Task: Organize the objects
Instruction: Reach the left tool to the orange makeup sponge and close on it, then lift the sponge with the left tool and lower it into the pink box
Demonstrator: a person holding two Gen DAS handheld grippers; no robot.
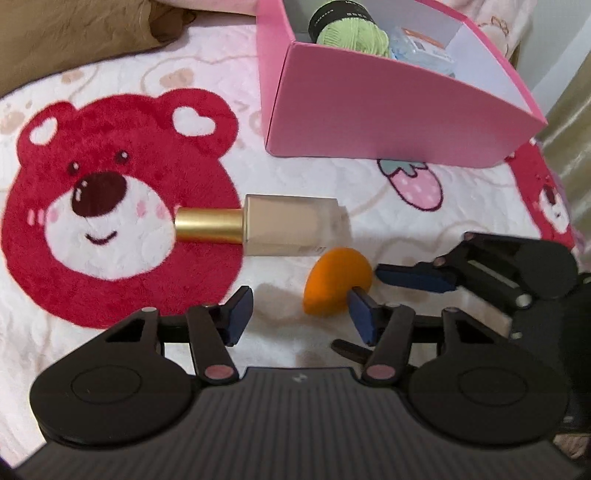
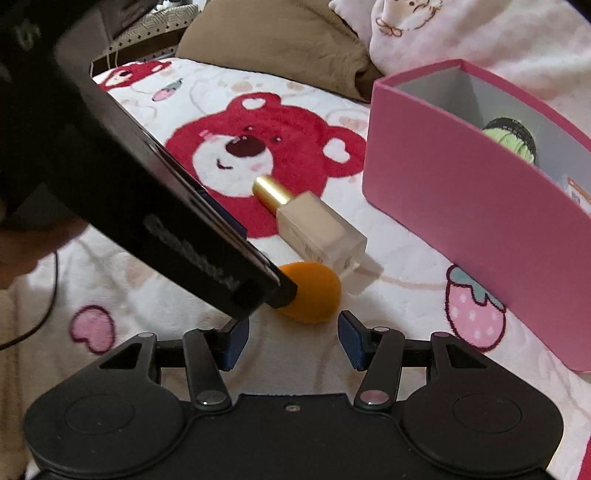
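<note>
On the bed, over a fleece blanket (image 1: 332, 206) printed with red bears, two loose things lie close together: an orange makeup sponge (image 1: 338, 282) and, just beyond it, a frosted foundation bottle (image 1: 291, 225) with a gold cap, on its side. Behind them stands a pink box (image 1: 388, 110) already holding a ball of green yarn (image 1: 351, 35) and a small clear packet (image 1: 421, 48), so it looks like the place everything is being gathered into. Both tools point at the sponge. The left gripper (image 1: 301, 314) has its fingers spread wide with nothing between them, the right-hand pad lying against the sponge's near edge. The right gripper (image 2: 293, 339) is likewise wide open and empty, hanging low over the blanket just short of the sponge, which sits ahead of the gap between its blue pads. The left tool's body crosses the right camera's view and meets the sponge's far side, perhaps steadying so soft and rollable a thing. I'd judge the sponge is next for the box.
</note>
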